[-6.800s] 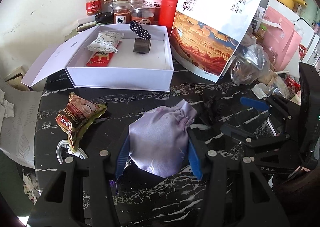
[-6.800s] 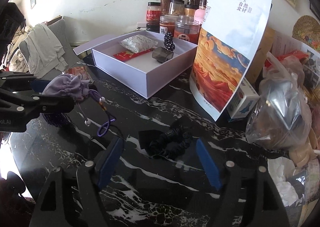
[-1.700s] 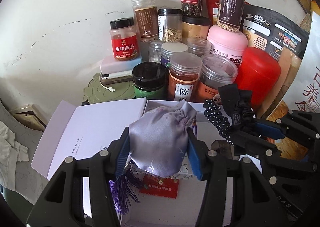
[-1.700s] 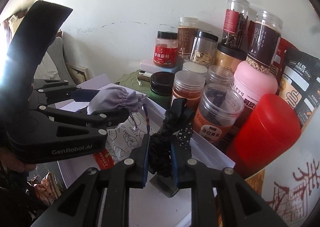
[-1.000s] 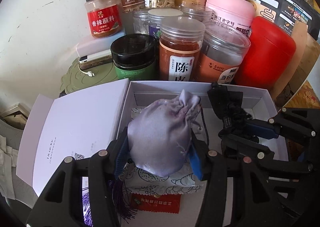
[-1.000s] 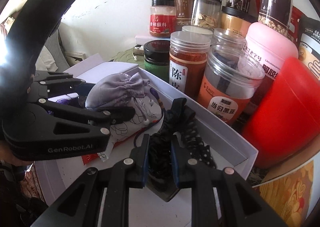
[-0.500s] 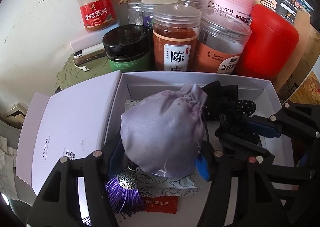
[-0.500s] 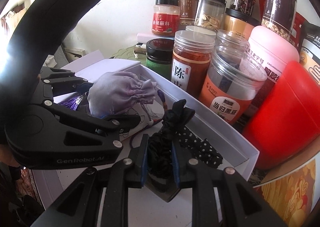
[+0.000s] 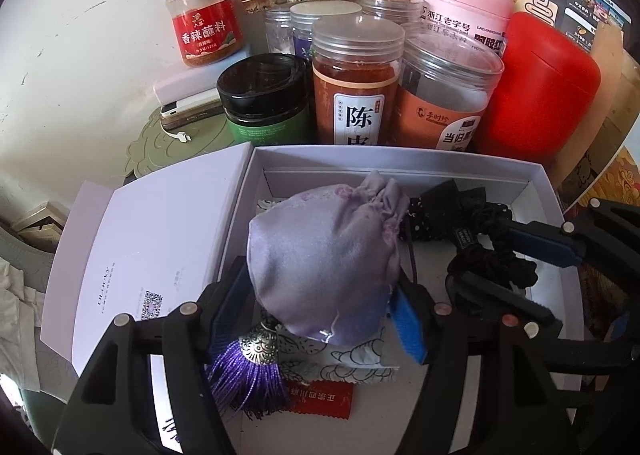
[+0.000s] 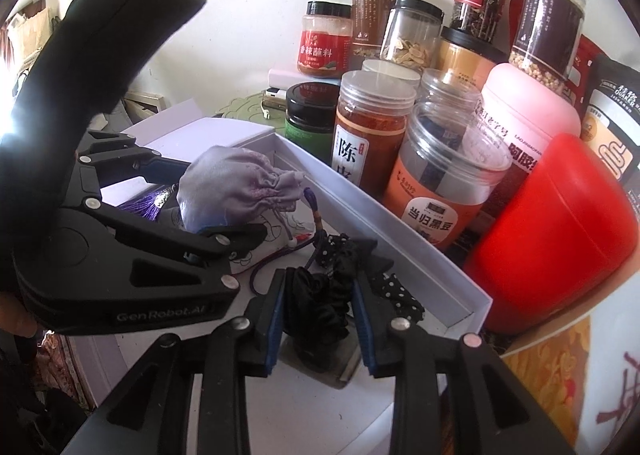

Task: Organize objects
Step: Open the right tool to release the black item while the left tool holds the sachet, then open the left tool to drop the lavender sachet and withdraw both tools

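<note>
Satiny cloth pouch (image 9: pixel 324 263), matt paperboard box (image 9: pixel 400 161)

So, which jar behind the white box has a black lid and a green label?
The short dark jar, leftmost in the front row; its neighbours have clear lids and orange contents.

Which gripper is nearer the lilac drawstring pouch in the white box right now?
Left. The left gripper has the lilac pouch between its opening jaws inside the white box. The right gripper sits beside it, jaws opening around the black scrunchie.
</note>
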A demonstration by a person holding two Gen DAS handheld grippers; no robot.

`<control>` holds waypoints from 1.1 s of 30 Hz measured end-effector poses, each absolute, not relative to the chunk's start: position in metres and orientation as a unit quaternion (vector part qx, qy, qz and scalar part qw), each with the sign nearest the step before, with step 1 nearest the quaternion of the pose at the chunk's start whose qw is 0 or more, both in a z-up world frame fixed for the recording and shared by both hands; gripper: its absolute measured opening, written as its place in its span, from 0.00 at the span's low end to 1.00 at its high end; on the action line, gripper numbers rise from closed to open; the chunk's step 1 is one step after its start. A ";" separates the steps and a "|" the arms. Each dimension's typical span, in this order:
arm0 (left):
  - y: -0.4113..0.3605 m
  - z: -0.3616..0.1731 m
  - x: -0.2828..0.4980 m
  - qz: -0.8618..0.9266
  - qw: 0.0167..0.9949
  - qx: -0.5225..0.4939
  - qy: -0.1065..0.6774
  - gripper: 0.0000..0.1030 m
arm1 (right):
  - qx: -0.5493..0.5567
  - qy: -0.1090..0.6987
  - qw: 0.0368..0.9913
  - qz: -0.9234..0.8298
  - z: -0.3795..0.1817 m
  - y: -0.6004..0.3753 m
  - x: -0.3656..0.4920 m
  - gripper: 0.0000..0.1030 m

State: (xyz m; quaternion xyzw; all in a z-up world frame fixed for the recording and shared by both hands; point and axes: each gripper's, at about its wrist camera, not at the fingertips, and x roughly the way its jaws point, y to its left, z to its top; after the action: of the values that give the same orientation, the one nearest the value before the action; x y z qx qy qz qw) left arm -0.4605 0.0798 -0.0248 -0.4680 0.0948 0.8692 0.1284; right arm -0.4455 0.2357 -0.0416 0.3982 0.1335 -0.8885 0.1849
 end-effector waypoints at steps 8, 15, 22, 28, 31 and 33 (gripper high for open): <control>0.070 0.008 -0.447 0.886 0.112 -0.441 0.084 0.63 | 0.394 0.130 0.178 -0.893 -0.025 0.240 -0.436 0.30; 0.062 0.032 -0.428 0.894 0.104 -0.428 0.081 0.66 | 0.386 0.134 0.176 -0.896 -0.010 0.237 -0.423 0.30; 0.048 0.070 -0.402 0.907 0.083 -0.406 0.079 0.67 | 0.367 0.140 0.178 -0.902 0.015 0.232 -0.402 0.30; 0.036 0.098 -0.377 0.913 0.072 -0.395 0.074 0.69 | 0.347 0.145 0.183 -0.908 0.043 0.227 -0.381 0.30; 0.031 0.113 -0.360 0.917 0.065 -0.386 0.079 0.70 | 0.340 0.147 0.182 -0.911 0.056 0.225 -0.369 0.32; 0.028 0.121 -0.349 0.919 0.060 -0.381 0.081 0.72 | 0.336 0.146 0.182 -0.912 0.062 0.224 -0.362 0.34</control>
State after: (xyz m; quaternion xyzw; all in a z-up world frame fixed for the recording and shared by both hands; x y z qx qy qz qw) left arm -0.3489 0.0277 0.1213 -0.3810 0.0809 0.9191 0.0598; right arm -0.3617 0.2240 0.0621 0.3363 0.1463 -0.9123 0.1820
